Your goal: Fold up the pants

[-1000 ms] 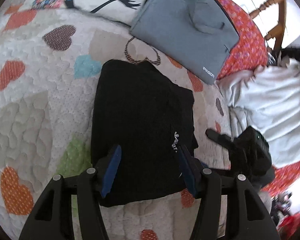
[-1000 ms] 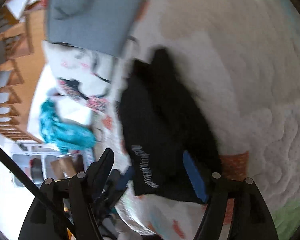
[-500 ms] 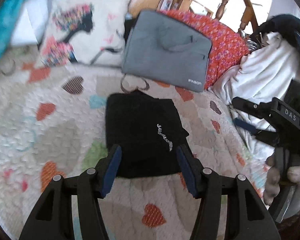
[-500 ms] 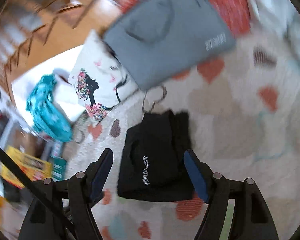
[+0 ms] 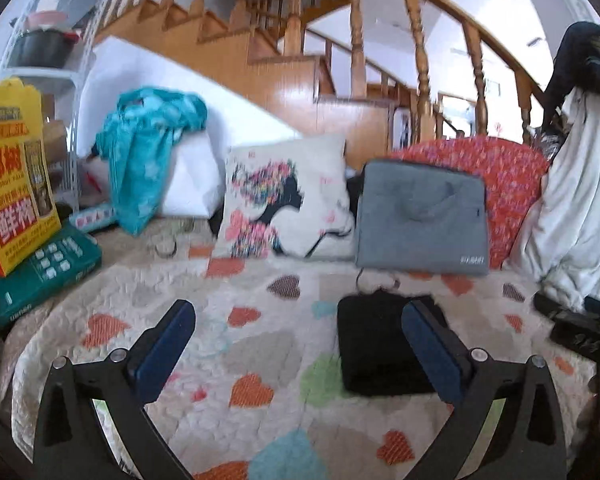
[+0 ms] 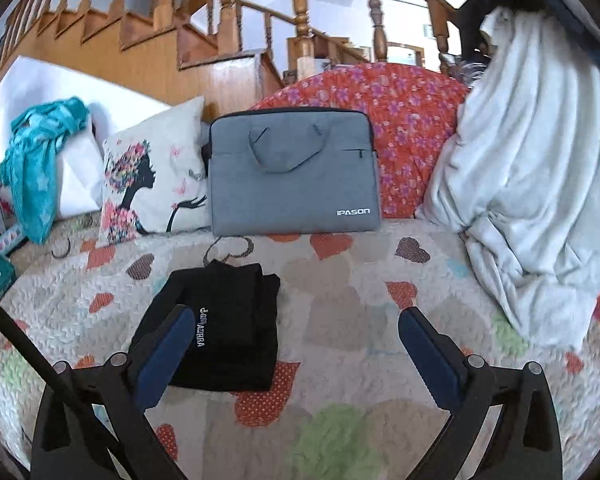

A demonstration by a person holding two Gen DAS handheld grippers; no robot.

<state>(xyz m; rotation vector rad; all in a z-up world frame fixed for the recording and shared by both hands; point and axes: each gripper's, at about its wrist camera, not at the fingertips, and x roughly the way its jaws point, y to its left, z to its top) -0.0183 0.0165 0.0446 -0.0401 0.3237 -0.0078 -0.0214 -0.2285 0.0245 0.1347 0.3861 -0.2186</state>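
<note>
The black pants (image 6: pixel 228 328) lie folded into a compact rectangle on the heart-patterned quilt (image 6: pixel 340 320), white lettering on top. In the left wrist view the pants (image 5: pixel 376 344) sit behind my right finger. My left gripper (image 5: pixel 296 320) is open and empty, held back above the quilt (image 5: pixel 240 340). My right gripper (image 6: pixel 292 328) is open and empty too, its left finger in front of the pants' near left corner, not touching them.
A grey laptop bag (image 6: pixel 292 176), a printed pillow (image 6: pixel 152 184) and a red floral cushion (image 6: pixel 404 120) lean at the back. A white blanket (image 6: pixel 520 184) is heaped at the right. A teal cloth (image 5: pixel 148 148), yellow bag (image 5: pixel 12 176) and green box (image 5: pixel 40 272) stand at the left.
Both grippers have pulled back and up from the folded pants and tilted level, so the stairs and whole bed show. The pants stay folded on the quilt.
</note>
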